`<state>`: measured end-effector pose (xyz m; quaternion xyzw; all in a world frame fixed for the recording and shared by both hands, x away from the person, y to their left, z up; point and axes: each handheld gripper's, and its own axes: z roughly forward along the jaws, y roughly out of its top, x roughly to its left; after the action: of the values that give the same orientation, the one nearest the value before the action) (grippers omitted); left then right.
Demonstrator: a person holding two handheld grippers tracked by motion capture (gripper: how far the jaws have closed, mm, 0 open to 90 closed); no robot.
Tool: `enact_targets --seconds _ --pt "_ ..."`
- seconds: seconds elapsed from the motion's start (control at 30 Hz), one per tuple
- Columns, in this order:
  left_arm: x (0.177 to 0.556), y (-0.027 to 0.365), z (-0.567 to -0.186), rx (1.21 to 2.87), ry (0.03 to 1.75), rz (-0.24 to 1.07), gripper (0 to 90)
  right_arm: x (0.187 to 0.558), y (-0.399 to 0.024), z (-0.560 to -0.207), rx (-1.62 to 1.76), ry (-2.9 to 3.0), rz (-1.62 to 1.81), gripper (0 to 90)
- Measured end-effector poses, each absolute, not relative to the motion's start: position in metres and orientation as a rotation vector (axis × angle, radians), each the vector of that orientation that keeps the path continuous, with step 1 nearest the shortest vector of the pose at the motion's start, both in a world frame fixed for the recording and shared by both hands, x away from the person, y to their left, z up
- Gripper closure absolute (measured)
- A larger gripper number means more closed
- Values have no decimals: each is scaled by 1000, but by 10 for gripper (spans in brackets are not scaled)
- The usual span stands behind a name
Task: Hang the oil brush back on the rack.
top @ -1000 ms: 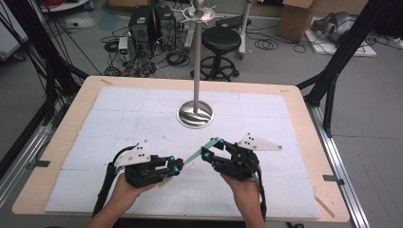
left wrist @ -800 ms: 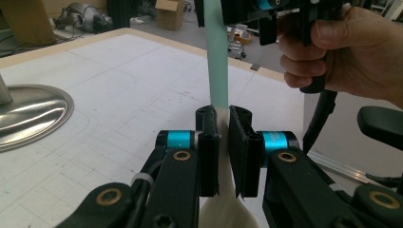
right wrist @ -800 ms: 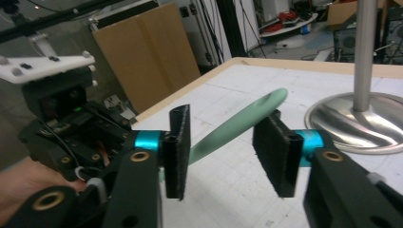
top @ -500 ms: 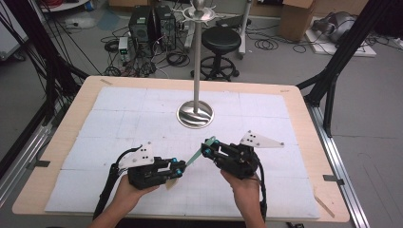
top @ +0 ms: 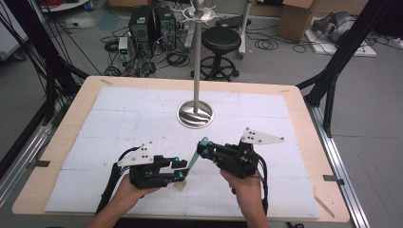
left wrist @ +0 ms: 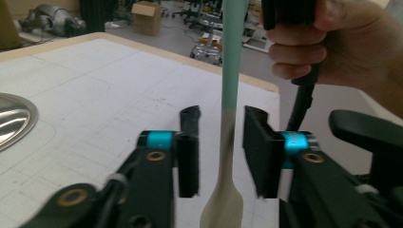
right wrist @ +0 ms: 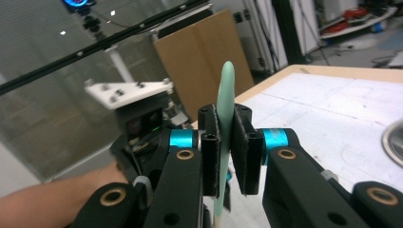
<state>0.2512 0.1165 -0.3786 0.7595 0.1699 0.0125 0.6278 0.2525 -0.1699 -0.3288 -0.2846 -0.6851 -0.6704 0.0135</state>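
Right gripper (top: 205, 151) clamped tight on the green end of a spatula (top: 194, 159); in the right gripper view (right wrist: 225, 142) both pads pressed flat against the green blade (right wrist: 224, 109), no gap showing. Spatula held in the air over the white table mat (top: 266, 109), slanting down from the right gripper toward the left gripper (top: 178, 169), pale tan end lowest.

Left gripper jaws parted about midway, in the left gripper view (left wrist: 221, 152) standing on either side of the spatula shaft (left wrist: 228, 123) where green turns to tan. Clear gap on the left side; right side closer, possibly just brushing, hard to tell. Not gripping.

Both grippers near the front edge of the table, close together, each in one hand. Metal stand (top: 195, 114) with round base farther back at table centre, well apart from both grippers.
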Motion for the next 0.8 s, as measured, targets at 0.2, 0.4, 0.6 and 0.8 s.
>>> enact_targets --seconds 0.2,0.4,0.6,0.8 --pt "253 118 -378 1729 332 -38 553 257 -173 -325 -721 -2176 -2067 827" --pt "254 117 -377 1722 287 -84 568 262 -171 -324 -525 -2145 -2072 826" --pt "255 114 -375 1724 242 -109 632 268 -168 -323 -399 -2118 -2076 827" --pt "255 113 -377 1732 210 -126 738 271 -165 -324 -352 -2129 -2047 827"
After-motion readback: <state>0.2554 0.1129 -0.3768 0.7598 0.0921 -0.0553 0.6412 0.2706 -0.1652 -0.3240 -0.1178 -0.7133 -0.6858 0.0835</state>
